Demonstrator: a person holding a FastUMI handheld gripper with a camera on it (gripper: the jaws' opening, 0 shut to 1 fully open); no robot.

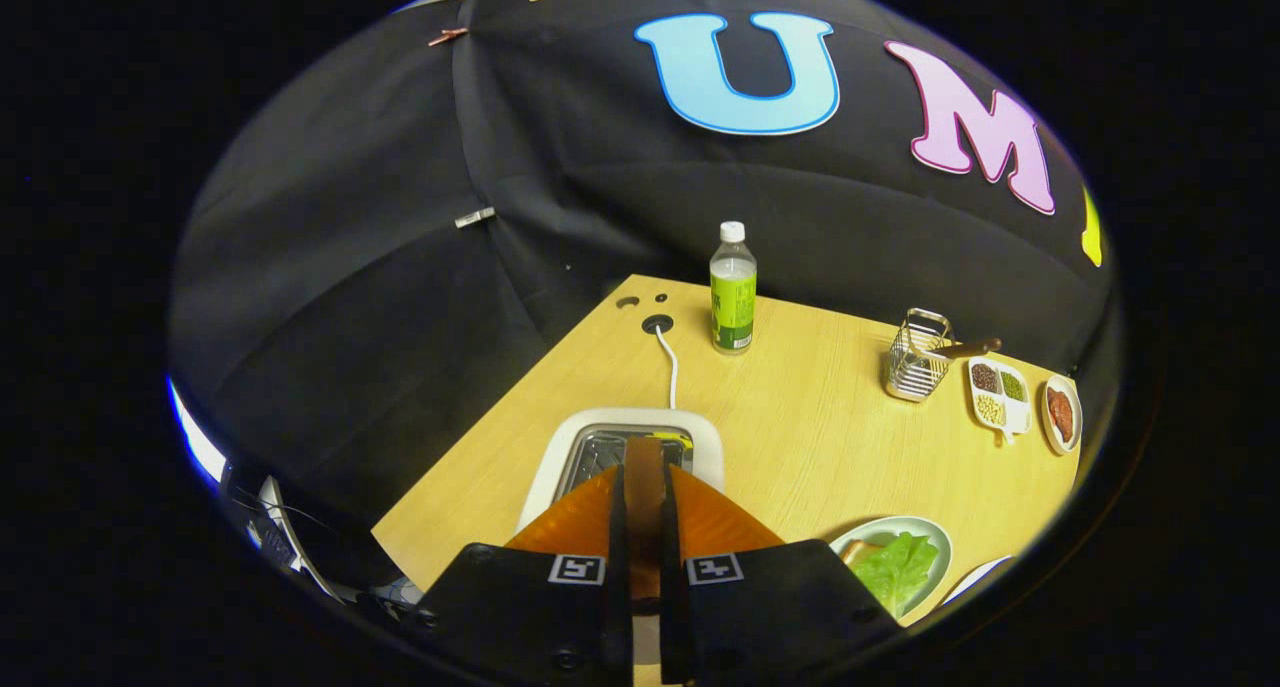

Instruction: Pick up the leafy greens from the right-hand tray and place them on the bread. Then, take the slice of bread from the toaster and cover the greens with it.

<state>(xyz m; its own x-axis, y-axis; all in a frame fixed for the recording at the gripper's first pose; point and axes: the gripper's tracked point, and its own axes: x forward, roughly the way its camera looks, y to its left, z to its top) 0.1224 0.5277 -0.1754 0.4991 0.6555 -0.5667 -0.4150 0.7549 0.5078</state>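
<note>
My gripper [643, 479] hangs just above the white toaster [600, 429], shut on a brown slice of bread [643, 512] that stands on edge between both fingers. The slice's top edge reaches over the toaster's metal slot. To the right of the fingers a pale green plate [935, 542] holds the leafy greens [897, 567], spread on top of another slice of bread [858, 550] whose corner peeks out from under them.
On the wooden table beyond the toaster stand a green-labelled bottle [733, 289] and a white cable [670, 362]. Far right are a wire basket [915, 369] with a brown-handled tool, a divided dish of beans [998, 395] and a small dish [1061, 414]. A white tray's edge [978, 575] lies beside the plate.
</note>
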